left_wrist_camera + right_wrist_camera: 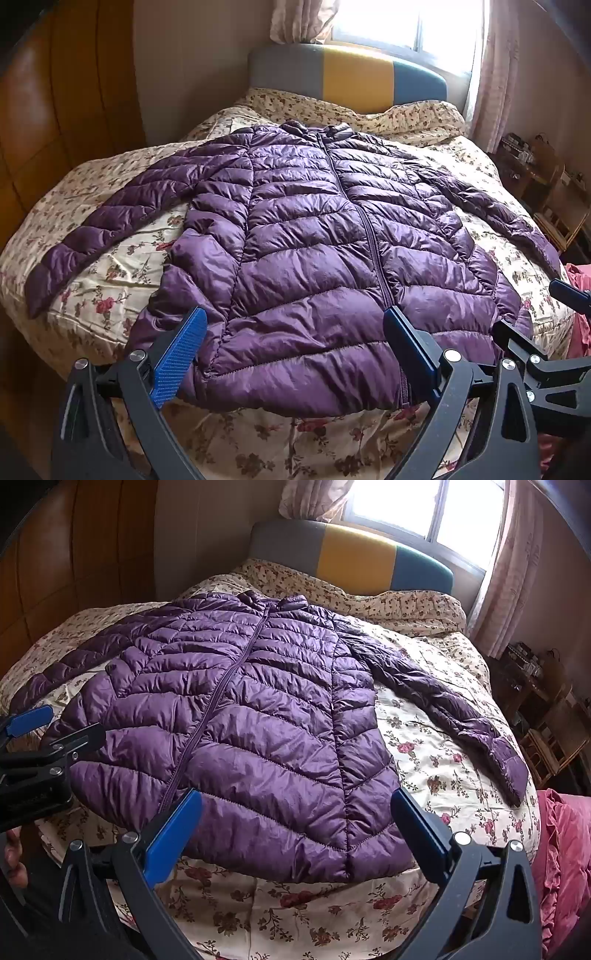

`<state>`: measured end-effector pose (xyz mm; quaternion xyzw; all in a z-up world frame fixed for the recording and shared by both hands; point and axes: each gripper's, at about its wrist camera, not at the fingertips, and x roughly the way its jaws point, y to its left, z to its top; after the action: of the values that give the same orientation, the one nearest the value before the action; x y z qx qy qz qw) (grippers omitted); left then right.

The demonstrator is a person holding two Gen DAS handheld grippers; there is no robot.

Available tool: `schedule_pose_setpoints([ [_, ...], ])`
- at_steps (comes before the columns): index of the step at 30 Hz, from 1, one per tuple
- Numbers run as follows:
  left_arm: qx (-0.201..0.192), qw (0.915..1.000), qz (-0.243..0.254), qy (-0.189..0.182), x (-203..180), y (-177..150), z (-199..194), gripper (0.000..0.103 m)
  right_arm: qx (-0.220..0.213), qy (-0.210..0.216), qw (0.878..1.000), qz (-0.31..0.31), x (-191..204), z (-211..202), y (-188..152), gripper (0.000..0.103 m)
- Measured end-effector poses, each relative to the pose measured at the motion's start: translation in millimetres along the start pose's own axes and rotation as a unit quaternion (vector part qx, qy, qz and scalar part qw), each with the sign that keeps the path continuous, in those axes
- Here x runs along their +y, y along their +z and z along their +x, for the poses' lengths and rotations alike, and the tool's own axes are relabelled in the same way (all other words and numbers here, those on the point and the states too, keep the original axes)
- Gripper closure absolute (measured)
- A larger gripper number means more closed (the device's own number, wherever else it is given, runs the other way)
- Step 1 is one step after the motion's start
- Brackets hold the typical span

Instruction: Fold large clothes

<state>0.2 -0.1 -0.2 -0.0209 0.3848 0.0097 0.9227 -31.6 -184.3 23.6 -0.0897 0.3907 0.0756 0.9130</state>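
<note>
A purple quilted puffer jacket [306, 236] [236, 723] lies flat and zipped on the floral bedspread [110, 269], collar toward the headboard, both sleeves spread out to the sides. My left gripper [295, 317] hovers open above the jacket's hem, left of the zipper, with nothing between its blue pads. My right gripper [297, 801] hangs open above the hem's right half, also holding nothing. In the left wrist view the right gripper [532, 317] shows at the right edge. In the right wrist view the left gripper [55, 727] shows at the left edge.
A grey, yellow and blue headboard [351, 74] stands under a bright window with pink curtains [517, 565]. Wooden wardrobe doors [55, 110] line the left. A pink ruffled cloth [565, 856] lies at the bed's right, with low wooden shelves [546, 716] beyond. A hand [13, 856] shows at lower left.
</note>
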Motion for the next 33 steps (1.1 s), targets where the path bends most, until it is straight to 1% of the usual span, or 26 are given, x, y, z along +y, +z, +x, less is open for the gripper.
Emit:
schedule_pose_setpoints([
  [14,-0.002,1.0,0.0,0.002,-0.9,-0.3,-0.8,0.007,-0.001,0.0,1.0,0.005,-1.5,0.5,-0.8,0.002],
  [21,-0.005,1.0,0.005,0.002,-1.5,3.9,-2.1,0.007,0.001,0.001,1.0,0.027,-9.6,2.2,-1.0,0.002],
  [33,-0.007,0.9999,0.007,0.003,-2.4,3.0,-5.2,0.007,0.001,-0.003,0.999,0.044,-16.2,4.5,-1.7,0.002],
])
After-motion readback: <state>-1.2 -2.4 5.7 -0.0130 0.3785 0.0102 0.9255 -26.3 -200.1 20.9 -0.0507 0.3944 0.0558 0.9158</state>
